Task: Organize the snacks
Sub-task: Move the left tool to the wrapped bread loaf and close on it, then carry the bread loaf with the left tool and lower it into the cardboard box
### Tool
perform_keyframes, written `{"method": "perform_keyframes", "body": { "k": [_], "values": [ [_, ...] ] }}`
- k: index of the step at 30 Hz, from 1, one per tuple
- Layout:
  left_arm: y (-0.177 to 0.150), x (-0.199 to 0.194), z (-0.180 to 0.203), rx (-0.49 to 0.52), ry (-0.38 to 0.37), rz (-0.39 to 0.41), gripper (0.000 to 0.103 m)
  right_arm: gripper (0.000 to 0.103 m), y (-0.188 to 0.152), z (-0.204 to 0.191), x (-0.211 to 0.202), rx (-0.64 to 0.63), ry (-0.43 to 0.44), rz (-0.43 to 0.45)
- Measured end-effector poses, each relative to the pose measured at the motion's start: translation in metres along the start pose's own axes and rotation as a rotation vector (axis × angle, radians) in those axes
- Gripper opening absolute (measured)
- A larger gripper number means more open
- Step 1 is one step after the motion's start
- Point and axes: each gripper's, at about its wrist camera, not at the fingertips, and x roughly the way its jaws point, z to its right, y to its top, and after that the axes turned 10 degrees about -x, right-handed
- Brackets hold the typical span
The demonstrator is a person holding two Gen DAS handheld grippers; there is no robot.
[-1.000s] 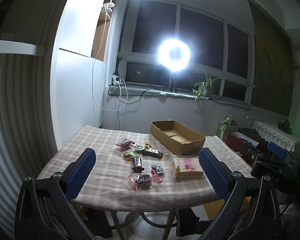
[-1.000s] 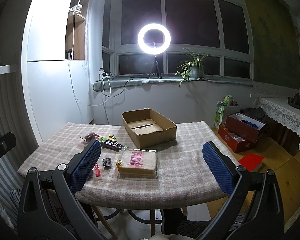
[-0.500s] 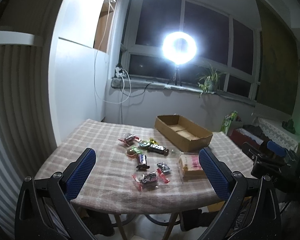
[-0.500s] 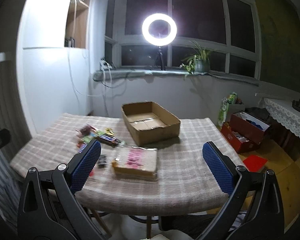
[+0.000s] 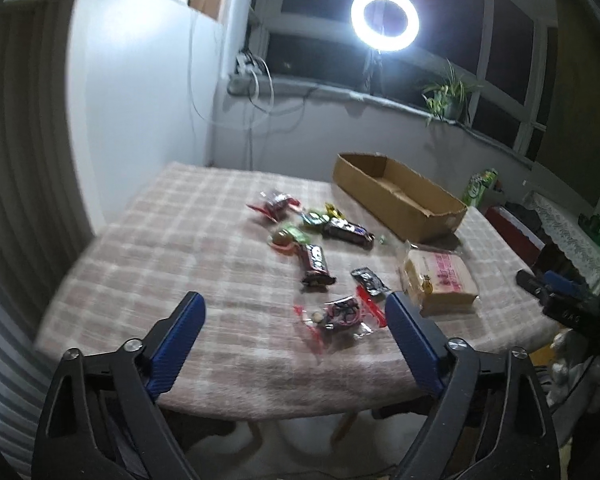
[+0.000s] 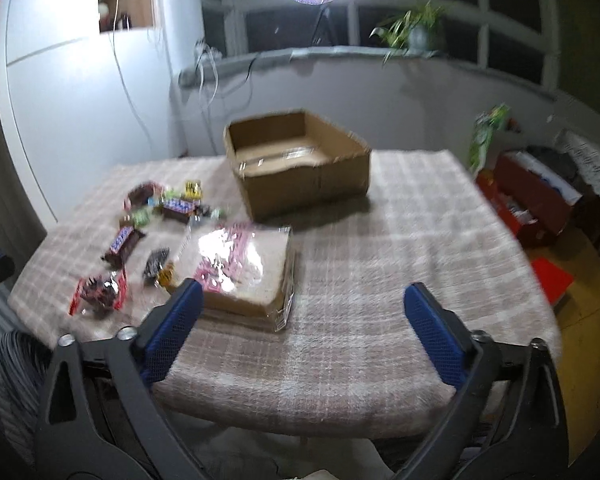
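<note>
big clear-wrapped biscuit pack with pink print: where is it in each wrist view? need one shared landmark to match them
Left wrist: biscuit pack right of centre, just beyond the left gripper's right fingertip, nearer than the box.
Right wrist: biscuit pack left of centre, partly behind the right gripper's left fingertip.
Shared landmark: the open cardboard box, just beyond the pack in both.

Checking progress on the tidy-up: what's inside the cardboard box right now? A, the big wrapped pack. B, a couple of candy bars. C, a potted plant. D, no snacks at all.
D: the box shows only its bare cardboard floor, while the candy bars and the big pack lie on the table.
</note>
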Motion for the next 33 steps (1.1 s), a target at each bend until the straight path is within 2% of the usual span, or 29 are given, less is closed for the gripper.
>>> {"method": "perform_keyframes", "body": {
  "k": [5,9,12,13,15,17,21,23,30,33],
  "values": [
    [0.007,0.035,0.022,-0.001,-0.093,-0.083,0.083,0.094,0.006,0.012,0.027,0.065,0.116,-0.058],
    [0.007,0.071,0.049,-0.015,-0.24,-0.23,0.083,0.094,0.008,0.02,0.048,0.11,0.196,-0.109],
    [0.004,0.094,0.066,-0.018,-0.288,-0.303,0.083,0.087,0.01,0.02,0.062,0.139,0.267,-0.147],
    [0.003,0.1,0.071,-0.017,-0.292,-0.316,0.08,0.087,0.01,0.021,0.066,0.147,0.286,-0.156],
    [0.001,0.11,0.081,-0.017,-0.312,-0.344,0.068,0.086,0.011,0.022,0.073,0.163,0.317,-0.17],
    [0.0,0.122,0.087,-0.017,-0.323,-0.373,0.054,0.073,0.012,0.024,0.08,0.177,0.345,-0.187],
    [0.001,0.141,0.089,-0.079,-0.354,-0.436,0.047,0.065,0.015,0.022,0.092,0.2,0.39,-0.22],
    [0.001,0.148,0.091,-0.084,-0.36,-0.45,0.038,0.06,0.015,0.022,0.098,0.197,0.403,-0.238],
    [-0.005,0.165,0.089,-0.11,-0.365,-0.502,0.037,0.057,0.018,0.022,0.11,0.212,0.463,-0.267],
    [-0.006,0.168,0.089,-0.106,-0.375,-0.506,0.037,0.057,0.021,0.019,0.111,0.202,0.455,-0.272]
  ]
}}
